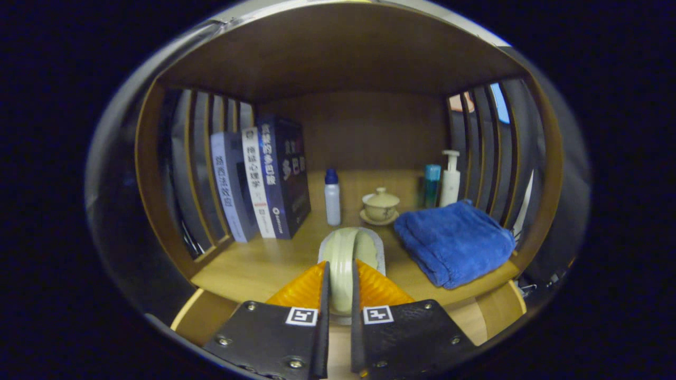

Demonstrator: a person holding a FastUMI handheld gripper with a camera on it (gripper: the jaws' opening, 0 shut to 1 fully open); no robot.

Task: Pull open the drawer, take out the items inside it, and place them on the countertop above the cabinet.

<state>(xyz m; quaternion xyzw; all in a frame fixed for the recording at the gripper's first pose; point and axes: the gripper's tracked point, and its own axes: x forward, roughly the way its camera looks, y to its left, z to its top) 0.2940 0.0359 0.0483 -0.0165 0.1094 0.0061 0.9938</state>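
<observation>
Pinching a pale, stiff, likely slippery dish [343, 264] on edge, the gripper [340, 295] is held over the shelf's [253, 264] front edge.

Wooden countertop [253, 264]: books [261, 179]; bottle [332, 198]; lidded cup [380, 205]; towel [454, 240].

The scene was dim and warm-toned. The shelf's [253, 264] front boards caught the most light, while its back wall and ceiling sank into shadow. The towel [454, 240] and books [264, 179] stayed fairly sharp. Fisheye distortion bent the side slats into curves, and the outer rim blurred. No strong glare showed.
</observation>
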